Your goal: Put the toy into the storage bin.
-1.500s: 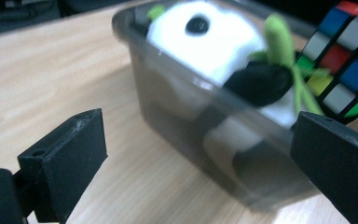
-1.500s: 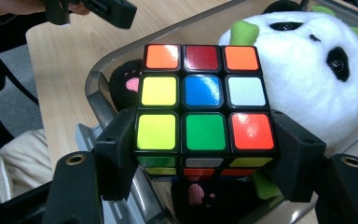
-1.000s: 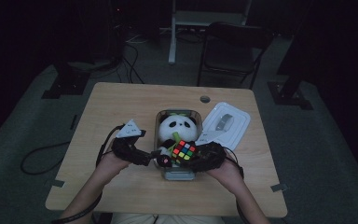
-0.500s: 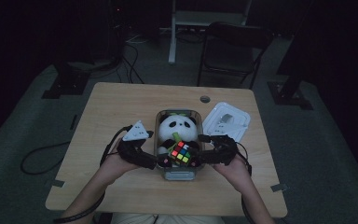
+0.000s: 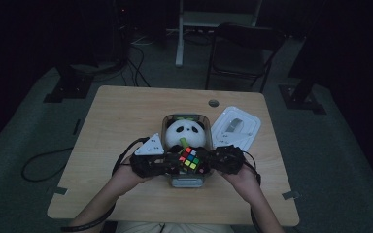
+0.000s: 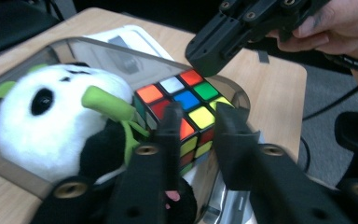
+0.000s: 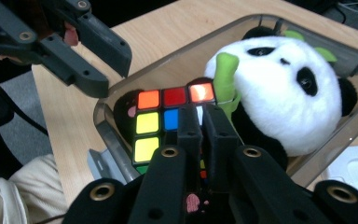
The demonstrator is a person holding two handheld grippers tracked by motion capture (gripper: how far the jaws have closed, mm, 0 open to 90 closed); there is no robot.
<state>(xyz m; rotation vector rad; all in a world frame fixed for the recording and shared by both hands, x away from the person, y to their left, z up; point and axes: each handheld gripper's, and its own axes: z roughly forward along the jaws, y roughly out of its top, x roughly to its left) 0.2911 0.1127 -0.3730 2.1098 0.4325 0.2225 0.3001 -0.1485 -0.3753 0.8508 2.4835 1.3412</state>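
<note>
High view: dim, cube (image 5: 189,159) half hidden | both grippers' fingers just closed, nothing visibly gripped | left gripper (image 5: 167,164) shifted rightward since earlier.

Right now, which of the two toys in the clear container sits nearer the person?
The colourful puzzle cube, at the container's near end between both grippers. The panda plush lies behind it, towards the far end.

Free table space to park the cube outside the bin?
Bare wood on the table left of the clear bin, and along the far edge by the cable hole. Crowded: bin holds panda and cube; lid lies to its right.
</note>
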